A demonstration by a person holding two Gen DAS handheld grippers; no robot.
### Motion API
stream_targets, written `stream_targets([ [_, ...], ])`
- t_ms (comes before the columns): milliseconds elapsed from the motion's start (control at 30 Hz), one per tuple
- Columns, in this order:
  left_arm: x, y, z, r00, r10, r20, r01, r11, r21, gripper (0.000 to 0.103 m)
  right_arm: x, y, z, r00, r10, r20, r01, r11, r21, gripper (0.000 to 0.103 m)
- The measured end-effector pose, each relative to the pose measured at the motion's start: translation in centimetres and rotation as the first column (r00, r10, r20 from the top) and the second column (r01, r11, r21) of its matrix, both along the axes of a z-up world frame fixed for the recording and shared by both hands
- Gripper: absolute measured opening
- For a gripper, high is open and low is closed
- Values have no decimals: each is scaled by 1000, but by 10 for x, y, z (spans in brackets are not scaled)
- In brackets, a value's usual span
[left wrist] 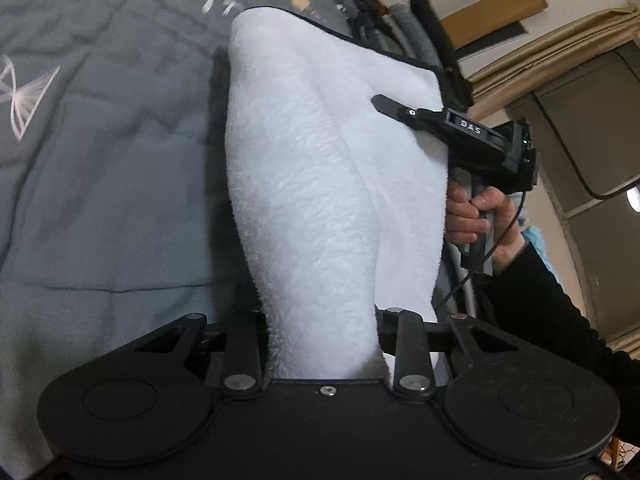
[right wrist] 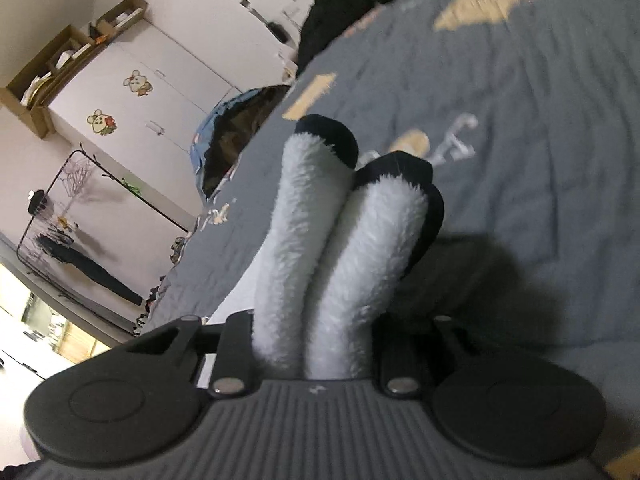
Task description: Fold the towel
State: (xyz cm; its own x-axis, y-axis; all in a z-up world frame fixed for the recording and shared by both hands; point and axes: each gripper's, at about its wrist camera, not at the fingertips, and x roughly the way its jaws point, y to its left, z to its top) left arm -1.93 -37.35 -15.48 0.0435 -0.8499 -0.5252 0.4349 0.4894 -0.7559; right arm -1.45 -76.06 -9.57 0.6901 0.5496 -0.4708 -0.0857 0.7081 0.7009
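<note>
Both black tongs, left tongs [left wrist: 324, 344] and right tongs [right wrist: 316, 344], clamp the fluffy white dark-edged towel [left wrist: 320, 152] above the grey quilted bed [left wrist: 100, 160]; the fold is judged in progress, laying down remains.

White towel [left wrist: 320, 184] bunched between left gripper [left wrist: 324, 344] jaws (apparently pinched), above grey bedspread [left wrist: 100, 200].

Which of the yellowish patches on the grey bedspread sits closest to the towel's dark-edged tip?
In the right wrist view, the rounded yellowish patch just right of the towel tip is closest; the other two patches lie farther up the grey bedspread.
</note>
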Motion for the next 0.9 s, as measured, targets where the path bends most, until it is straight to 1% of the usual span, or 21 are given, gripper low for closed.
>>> stream_targets([
  [100,-11,-4,31,999,-6,51,8,999,-32,30,-15,-4,41,999,-14,47,14,1000,-15,26],
  [233,-34,-17,77,992,-33,119,43,996,-81,30,-38,-12,100,995,-27,97,32,999,-43,26],
  [333,-59,-29,109,985,-52,167,73,990,-119,30,-64,-20,146,992,-34,119,45,995,-92,26],
  [467,-96,-53,144,972,-85,221,125,977,-171,30,-103,-33,196,990,-48,130,69,985,-155,26],
  [567,-125,-78,159,962,-116,246,167,965,-202,30,-139,-47,222,988,-75,135,101,975,-196,26],
  [667,-153,-106,161,957,-150,249,209,951,-228,30,-178,-62,242,985,-109,137,139,962,-236,26],
  [767,-182,-132,160,952,-181,247,243,938,-247,30,-218,-79,248,980,-148,134,179,949,-262,26],
  [900,-217,-163,154,949,-204,242,267,927,-262,30,-259,-101,246,975,-193,112,218,936,-277,26],
])
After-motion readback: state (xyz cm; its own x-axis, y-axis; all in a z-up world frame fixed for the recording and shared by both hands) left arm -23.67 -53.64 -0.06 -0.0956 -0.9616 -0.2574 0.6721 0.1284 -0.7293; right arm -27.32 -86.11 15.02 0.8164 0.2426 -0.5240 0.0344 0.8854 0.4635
